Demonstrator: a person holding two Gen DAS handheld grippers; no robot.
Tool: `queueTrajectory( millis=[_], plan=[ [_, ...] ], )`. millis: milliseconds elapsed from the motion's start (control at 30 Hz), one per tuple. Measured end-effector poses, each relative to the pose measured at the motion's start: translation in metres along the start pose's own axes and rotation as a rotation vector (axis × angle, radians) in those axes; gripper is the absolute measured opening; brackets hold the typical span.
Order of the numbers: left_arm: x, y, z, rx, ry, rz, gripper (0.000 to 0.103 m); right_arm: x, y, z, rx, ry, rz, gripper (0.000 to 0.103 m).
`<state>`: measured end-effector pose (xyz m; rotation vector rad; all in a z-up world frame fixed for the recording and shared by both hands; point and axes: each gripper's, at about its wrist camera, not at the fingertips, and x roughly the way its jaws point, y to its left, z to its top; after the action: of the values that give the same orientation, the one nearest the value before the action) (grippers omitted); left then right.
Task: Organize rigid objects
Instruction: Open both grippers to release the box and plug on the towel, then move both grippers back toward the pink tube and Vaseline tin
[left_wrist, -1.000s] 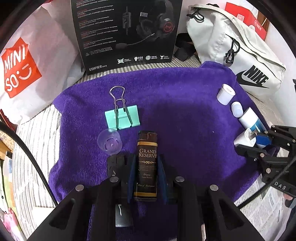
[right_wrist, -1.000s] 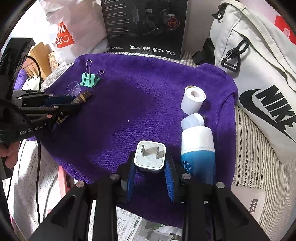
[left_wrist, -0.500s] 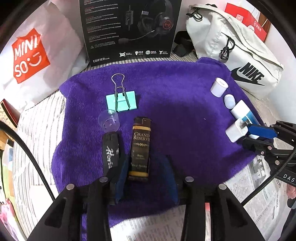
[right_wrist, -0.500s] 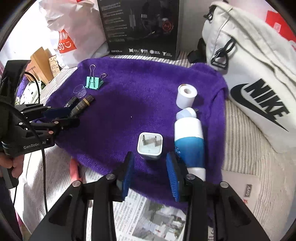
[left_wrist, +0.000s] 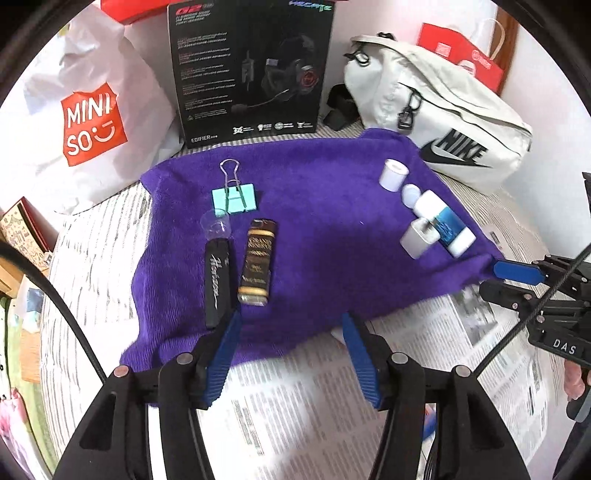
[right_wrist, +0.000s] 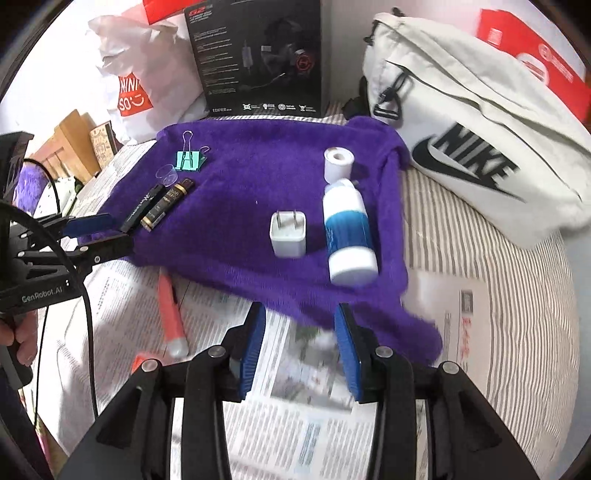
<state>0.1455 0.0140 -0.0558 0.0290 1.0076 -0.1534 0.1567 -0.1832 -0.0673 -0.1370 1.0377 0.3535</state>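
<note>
On the purple towel (left_wrist: 325, 206) the dark "Grand Reserve" lighter (left_wrist: 257, 266) lies beside a black stick (left_wrist: 218, 279), a clear cup (left_wrist: 216, 228) and a teal binder clip (left_wrist: 233, 197). At the right lie a white plug (right_wrist: 288, 232), a blue-and-white bottle (right_wrist: 349, 236), a small white cap (left_wrist: 410, 194) and a white roll (right_wrist: 338, 163). My left gripper (left_wrist: 291, 325) is open and empty, at the towel's near edge. My right gripper (right_wrist: 300, 317) is open and empty, over newspaper just short of the towel.
A black headset box (left_wrist: 251, 70), a Miniso bag (left_wrist: 81, 118) and a white Nike bag (left_wrist: 443, 122) stand behind the towel. Newspaper (right_wrist: 288, 413) covers the near surface. A red pen (right_wrist: 170, 312) lies on it at the left.
Both grippers opened and pulled back toward me. The left let go of the lighter beside the black stick; the right let go of the white plug beside the bottle.
</note>
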Motion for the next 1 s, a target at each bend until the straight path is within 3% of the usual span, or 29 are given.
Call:
queueTrajectory(
  millis=[567,1000],
  plan=[
    [-0.007,-0.060,-0.057,0.091,0.016,-0.091,0.055,-0.046,-0.031,-0.073,0.191,-0.052,-0.064,0.041],
    [0.006,-0.073,-0.072,0.130,0.060,-0.032,0.055,-0.056,-0.045,-0.100,0.219,-0.066,-0.072,0.041]
  ],
)
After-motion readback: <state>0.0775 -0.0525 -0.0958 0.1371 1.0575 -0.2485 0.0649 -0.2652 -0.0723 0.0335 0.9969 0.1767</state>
